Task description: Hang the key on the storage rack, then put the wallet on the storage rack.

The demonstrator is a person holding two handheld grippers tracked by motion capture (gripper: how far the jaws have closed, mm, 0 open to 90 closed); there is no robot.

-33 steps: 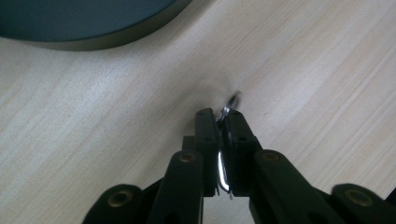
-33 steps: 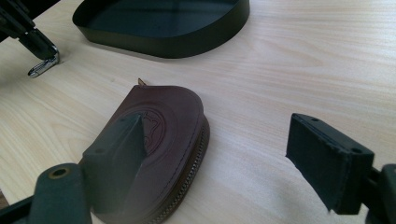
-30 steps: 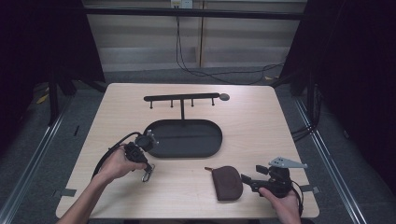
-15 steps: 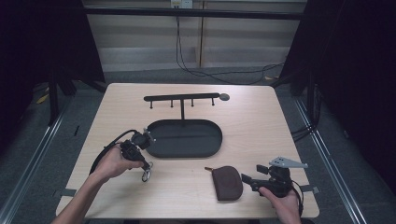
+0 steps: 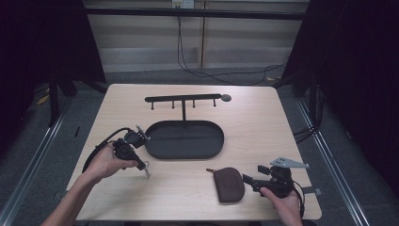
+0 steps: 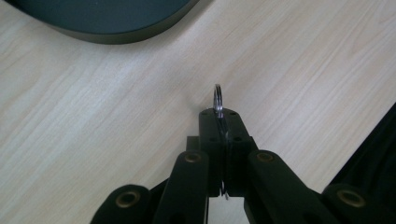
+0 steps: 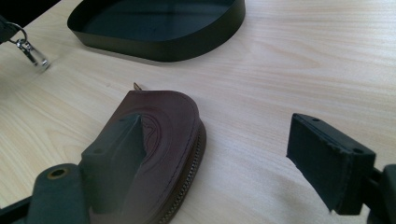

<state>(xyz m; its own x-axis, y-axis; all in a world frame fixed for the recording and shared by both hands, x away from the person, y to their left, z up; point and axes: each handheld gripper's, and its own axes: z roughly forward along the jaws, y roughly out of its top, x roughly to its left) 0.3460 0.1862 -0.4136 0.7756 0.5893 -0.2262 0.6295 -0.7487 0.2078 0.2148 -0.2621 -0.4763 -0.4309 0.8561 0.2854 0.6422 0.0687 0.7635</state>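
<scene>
Metal key ring [image 6: 218,99] clamped in left tool [image 6: 219,122].

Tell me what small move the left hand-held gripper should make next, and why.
Probably lift the key ring toward the hook rack. The left hand-held gripper is shut on the ring, whose clip dangles just above the table beside the black tray.

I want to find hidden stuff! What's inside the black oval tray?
The tray looks empty: its dark floor shows bare in the high view. The right gripper view shows most of the inside, but its near wall hides a strip of floor.
</scene>
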